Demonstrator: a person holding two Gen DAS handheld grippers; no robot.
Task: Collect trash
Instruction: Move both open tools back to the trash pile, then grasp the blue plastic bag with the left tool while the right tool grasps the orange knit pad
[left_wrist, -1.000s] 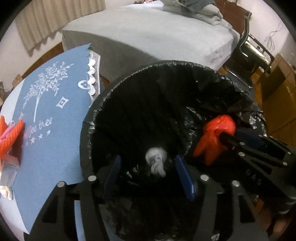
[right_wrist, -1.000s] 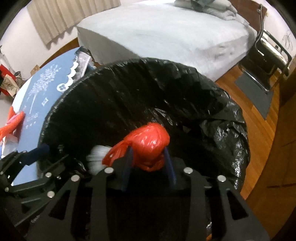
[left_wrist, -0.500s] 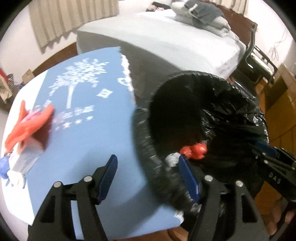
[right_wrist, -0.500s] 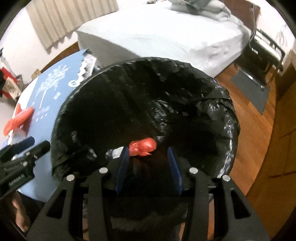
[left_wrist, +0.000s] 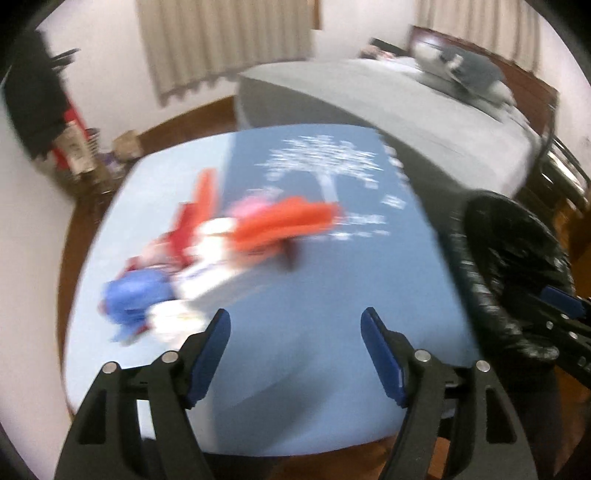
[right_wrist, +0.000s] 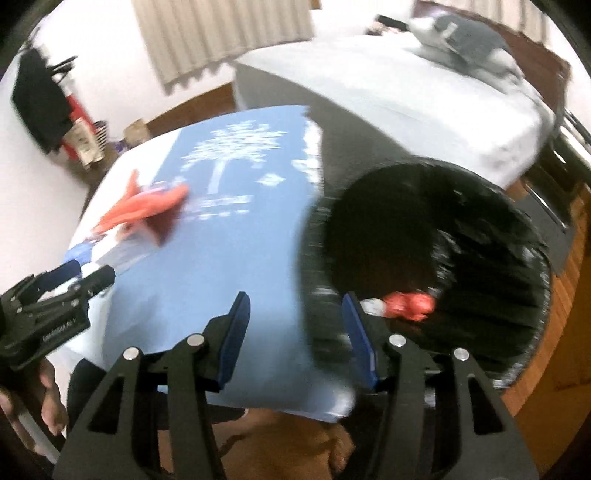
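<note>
- Trash (left_wrist: 207, 258) is heaped on the blue worktop (left_wrist: 295, 314), beside the bin (right_wrist: 443, 258).
- Left tool (left_wrist: 295, 343) and right tool (right_wrist: 295, 332) are opening, both empty.
- One loose piece should be approached squarely, jaws wide.

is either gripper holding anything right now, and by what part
Nothing is held. The left gripper and right gripper both have empty, opening jaws; the red bag lies in the bin.

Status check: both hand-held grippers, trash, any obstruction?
Left hand-held gripper and right hand-held gripper both opening, nothing between fingers. Red wad in black-lined bin. Trash pile on blue table, path unobstructed.
</note>
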